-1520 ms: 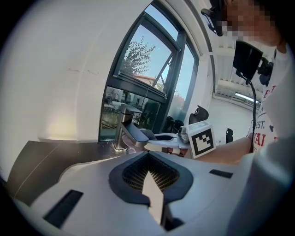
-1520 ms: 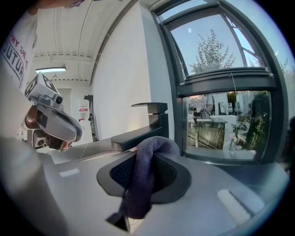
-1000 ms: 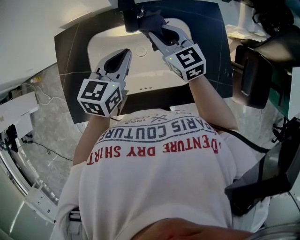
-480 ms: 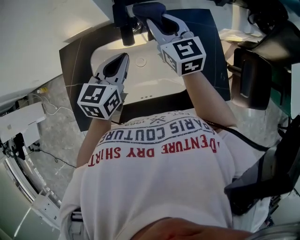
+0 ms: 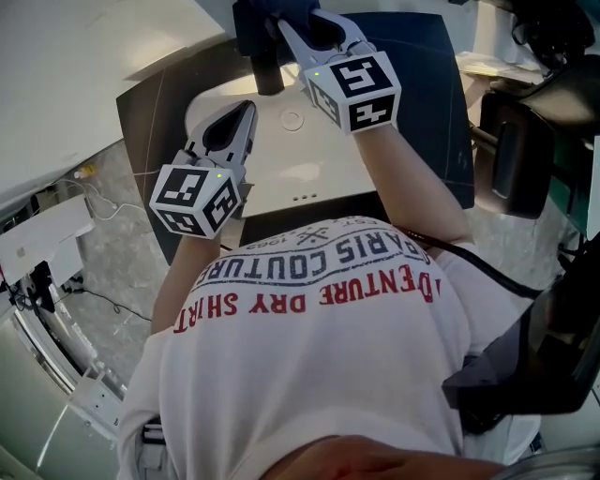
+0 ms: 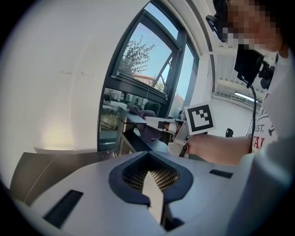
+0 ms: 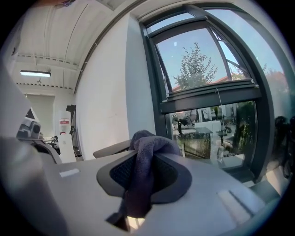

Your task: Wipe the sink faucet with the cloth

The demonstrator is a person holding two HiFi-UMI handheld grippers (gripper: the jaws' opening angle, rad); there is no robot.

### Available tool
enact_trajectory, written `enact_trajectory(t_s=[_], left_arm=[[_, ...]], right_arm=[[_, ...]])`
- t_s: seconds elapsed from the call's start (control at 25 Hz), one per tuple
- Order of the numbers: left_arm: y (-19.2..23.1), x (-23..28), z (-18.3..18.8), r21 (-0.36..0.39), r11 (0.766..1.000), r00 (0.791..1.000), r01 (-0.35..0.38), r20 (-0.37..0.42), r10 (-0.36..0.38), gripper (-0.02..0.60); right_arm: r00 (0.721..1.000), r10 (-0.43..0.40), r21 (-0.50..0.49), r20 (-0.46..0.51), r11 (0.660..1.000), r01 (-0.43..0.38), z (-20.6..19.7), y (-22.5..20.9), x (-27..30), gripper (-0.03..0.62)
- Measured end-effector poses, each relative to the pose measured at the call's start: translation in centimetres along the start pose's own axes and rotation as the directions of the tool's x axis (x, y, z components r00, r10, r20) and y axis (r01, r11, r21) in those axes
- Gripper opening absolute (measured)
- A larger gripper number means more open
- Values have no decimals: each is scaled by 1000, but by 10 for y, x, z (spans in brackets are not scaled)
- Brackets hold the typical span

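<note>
The dark faucet (image 5: 265, 56) stands at the far rim of the white sink (image 5: 323, 169). My right gripper (image 5: 289, 22) reaches over the faucet's top, shut on a dark blue cloth (image 5: 283, 7). In the right gripper view the cloth (image 7: 146, 159) is bunched between the jaws of that gripper (image 7: 138, 193), and the faucet itself is hidden. My left gripper (image 5: 246, 111) hovers over the sink's left side, shut with nothing in it. In the left gripper view that gripper (image 6: 153, 182) looks at the faucet (image 6: 125, 131) and the cloth (image 6: 144, 120) draped on it.
A dark countertop (image 5: 436, 103) surrounds the sink, whose drain (image 5: 292, 120) shows in the basin. A large window (image 7: 209, 87) rises right behind the faucet. A black object (image 5: 516, 159) stands at the right; cables (image 5: 89, 202) lie on the floor at the left.
My right gripper has moved farther away and up with the cloth, from the sink's back rim onto the faucet's top. The left gripper has hardly moved.
</note>
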State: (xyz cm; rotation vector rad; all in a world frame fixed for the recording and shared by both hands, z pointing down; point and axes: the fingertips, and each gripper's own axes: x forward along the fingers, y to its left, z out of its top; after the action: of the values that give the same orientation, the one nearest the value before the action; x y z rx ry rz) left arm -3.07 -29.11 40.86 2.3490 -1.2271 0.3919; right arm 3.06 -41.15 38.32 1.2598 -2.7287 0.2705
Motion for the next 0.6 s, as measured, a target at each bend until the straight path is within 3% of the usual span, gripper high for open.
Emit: enact_trajectory(t_s=[0.32,0.6], left_arm=[[14,11,-13,-12,1000,999,17,-32,-17,2],[17,13,-22,-23,999,999,30,-45,-31,0]], right_arm=[[994,0,22,-110,1000,3,-52,-6,24,69],[969,-18,11,-245,1000,21,-103,-11,39,69]])
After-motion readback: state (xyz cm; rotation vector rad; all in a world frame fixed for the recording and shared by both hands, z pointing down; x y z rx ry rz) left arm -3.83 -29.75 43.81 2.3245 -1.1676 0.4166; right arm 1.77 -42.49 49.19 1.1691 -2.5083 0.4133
